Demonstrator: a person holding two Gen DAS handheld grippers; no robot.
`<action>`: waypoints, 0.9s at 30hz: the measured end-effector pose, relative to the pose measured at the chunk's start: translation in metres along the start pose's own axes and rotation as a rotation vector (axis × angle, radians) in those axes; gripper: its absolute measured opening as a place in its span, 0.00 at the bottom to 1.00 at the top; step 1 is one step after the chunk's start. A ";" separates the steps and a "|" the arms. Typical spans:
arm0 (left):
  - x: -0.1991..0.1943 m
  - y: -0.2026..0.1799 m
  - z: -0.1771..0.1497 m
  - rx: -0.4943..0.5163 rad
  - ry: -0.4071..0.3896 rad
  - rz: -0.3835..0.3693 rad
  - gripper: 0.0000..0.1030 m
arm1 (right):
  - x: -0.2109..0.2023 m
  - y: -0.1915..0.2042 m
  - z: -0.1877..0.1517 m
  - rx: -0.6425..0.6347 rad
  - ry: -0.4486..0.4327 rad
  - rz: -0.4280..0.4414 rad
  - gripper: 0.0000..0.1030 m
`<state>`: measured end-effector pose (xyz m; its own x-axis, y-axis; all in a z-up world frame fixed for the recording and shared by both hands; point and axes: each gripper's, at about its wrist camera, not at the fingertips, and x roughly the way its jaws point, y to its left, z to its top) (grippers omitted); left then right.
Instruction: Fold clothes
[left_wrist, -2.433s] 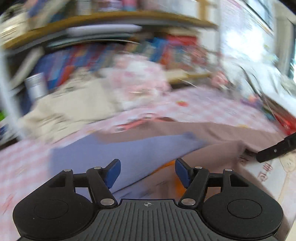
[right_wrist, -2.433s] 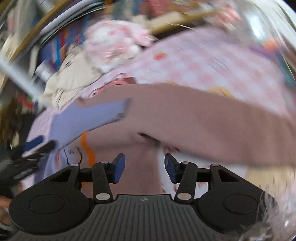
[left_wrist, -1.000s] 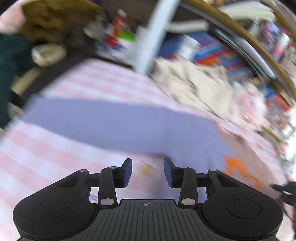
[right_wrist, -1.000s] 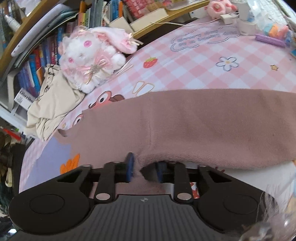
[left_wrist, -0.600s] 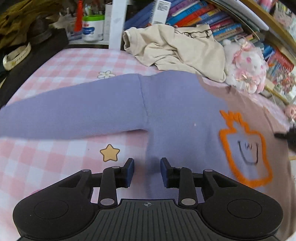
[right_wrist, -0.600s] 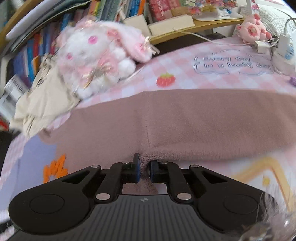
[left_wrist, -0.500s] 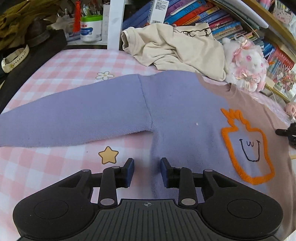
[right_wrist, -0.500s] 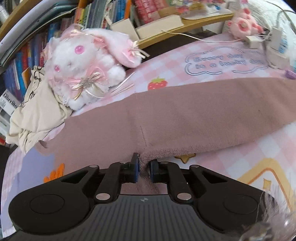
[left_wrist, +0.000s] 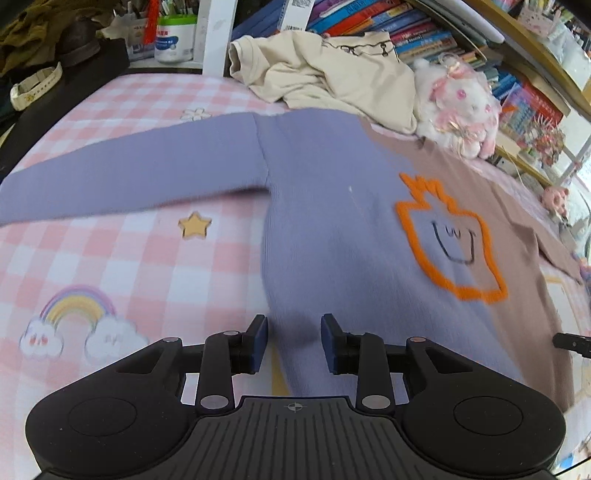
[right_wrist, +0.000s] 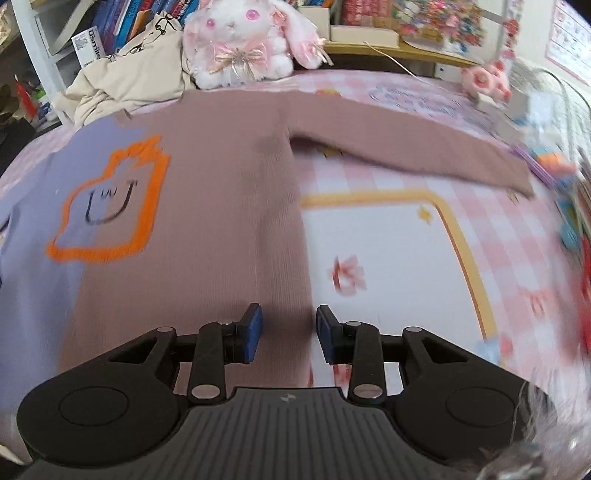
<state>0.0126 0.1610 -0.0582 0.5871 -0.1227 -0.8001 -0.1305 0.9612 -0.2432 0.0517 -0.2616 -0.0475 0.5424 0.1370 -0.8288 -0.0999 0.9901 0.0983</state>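
Observation:
A sweater lies flat on the pink checked cloth, front up, its left half purple (left_wrist: 332, 206) and its right half brown (right_wrist: 221, 177). An orange outlined face (left_wrist: 450, 243) sits on the chest. Both sleeves are spread out sideways, the purple sleeve (left_wrist: 140, 177) and the brown sleeve (right_wrist: 406, 136). My left gripper (left_wrist: 293, 341) is open low over the purple side edge near the hem, which runs between its fingers. My right gripper (right_wrist: 288, 330) is open over the brown side edge near the hem. Its tip (left_wrist: 570, 341) shows at the right of the left wrist view.
A crumpled cream garment (left_wrist: 325, 77) and a white-pink plush rabbit (right_wrist: 240, 40) lie at the far edge by the sweater's collar. Bookshelves (left_wrist: 424, 33) stand behind. Small toys and colourful clutter (right_wrist: 491, 85) crowd the far right of the cloth.
My right gripper, shut on the brown underarm fold half a second ago, has let go and drawn back toward the hem. The left gripper has also pulled back along the purple side.

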 end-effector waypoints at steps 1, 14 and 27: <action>-0.003 0.000 -0.003 -0.007 0.003 0.000 0.29 | -0.003 0.000 -0.005 0.011 -0.001 -0.008 0.31; -0.013 -0.019 -0.025 0.057 -0.047 0.108 0.05 | -0.014 0.028 -0.020 -0.083 0.020 0.096 0.12; -0.018 -0.019 -0.027 0.090 -0.053 0.155 0.09 | -0.022 0.020 -0.030 -0.106 0.023 0.146 0.13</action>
<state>-0.0171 0.1380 -0.0540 0.6068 0.0398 -0.7939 -0.1523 0.9861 -0.0669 0.0126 -0.2458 -0.0441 0.4969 0.2772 -0.8224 -0.2645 0.9509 0.1607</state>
